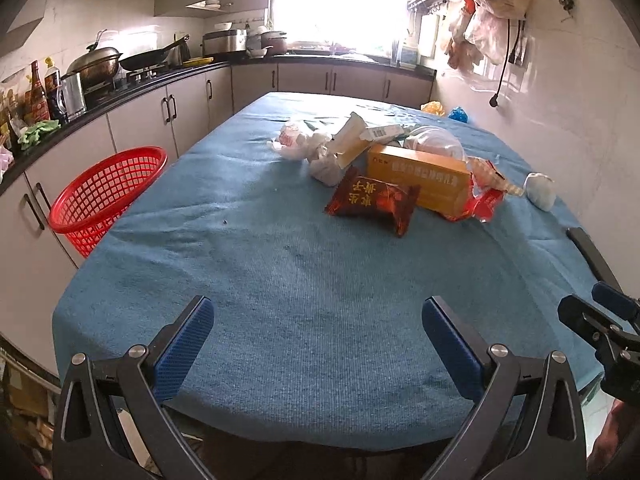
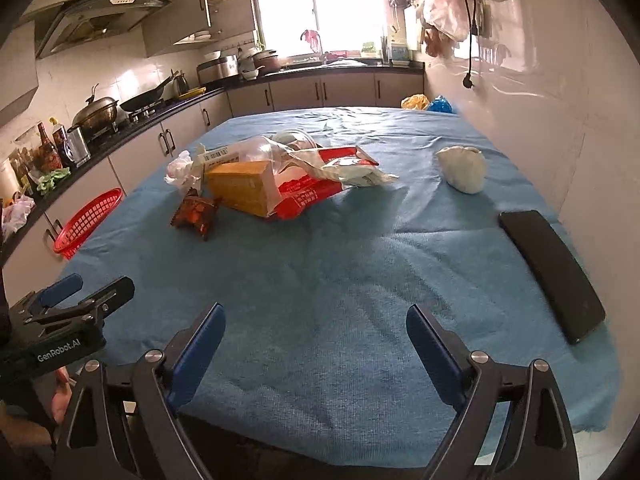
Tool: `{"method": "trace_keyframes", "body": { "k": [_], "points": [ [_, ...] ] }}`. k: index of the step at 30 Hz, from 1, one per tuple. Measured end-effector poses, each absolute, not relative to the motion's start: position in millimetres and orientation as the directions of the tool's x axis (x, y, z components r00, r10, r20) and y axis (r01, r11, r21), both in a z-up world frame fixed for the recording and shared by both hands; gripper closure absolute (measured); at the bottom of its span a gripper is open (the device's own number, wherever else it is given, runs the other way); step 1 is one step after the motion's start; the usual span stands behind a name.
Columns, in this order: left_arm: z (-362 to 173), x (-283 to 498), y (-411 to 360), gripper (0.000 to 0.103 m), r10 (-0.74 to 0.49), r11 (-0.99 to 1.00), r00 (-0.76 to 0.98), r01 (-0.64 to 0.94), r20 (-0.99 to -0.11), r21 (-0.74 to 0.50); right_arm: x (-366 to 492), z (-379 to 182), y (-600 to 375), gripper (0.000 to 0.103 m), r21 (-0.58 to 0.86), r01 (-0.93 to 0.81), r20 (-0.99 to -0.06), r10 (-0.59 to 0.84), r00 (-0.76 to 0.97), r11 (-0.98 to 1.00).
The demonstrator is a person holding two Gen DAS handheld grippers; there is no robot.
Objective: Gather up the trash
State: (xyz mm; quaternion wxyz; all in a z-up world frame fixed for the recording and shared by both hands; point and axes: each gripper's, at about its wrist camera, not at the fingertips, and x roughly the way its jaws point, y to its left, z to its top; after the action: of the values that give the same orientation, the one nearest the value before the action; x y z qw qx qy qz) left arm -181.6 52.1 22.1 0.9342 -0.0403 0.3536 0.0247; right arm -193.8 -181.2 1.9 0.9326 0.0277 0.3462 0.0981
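Observation:
A pile of trash lies mid-table on the blue cloth: a dark red snack wrapper, an orange box, a red-and-white wrapper, crumpled white tissues and a clear plastic lid. A white paper ball lies apart to the right. A red mesh basket stands off the table's left edge. My left gripper is open and empty near the front edge. My right gripper is open and empty too. The pile, the ball and the basket show in the right wrist view.
A black phone lies on the cloth at the right. A white wall runs along the table's right side. A kitchen counter with pots and bottles runs along the left. Plastic bags hang on the wall.

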Motion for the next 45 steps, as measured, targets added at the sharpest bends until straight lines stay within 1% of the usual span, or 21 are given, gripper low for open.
{"method": "trace_keyframes", "body": {
  "k": [24, 45],
  "points": [
    [17.1, -177.8, 52.2, 0.0, 0.024, 0.997, 0.731, -0.071, -0.682, -0.04, -189.8, -4.0, -175.5, 0.009, 0.108, -0.183, -0.657, 0.209, 0.724, 0.977],
    [17.1, -178.3, 52.7, 0.0, 0.023, 0.997, 0.731, -0.071, -0.682, -0.042, -189.6, -4.6, -175.1, 0.009, 0.114, -0.18, -0.658, 0.21, 0.723, 0.977]
  ]
}}
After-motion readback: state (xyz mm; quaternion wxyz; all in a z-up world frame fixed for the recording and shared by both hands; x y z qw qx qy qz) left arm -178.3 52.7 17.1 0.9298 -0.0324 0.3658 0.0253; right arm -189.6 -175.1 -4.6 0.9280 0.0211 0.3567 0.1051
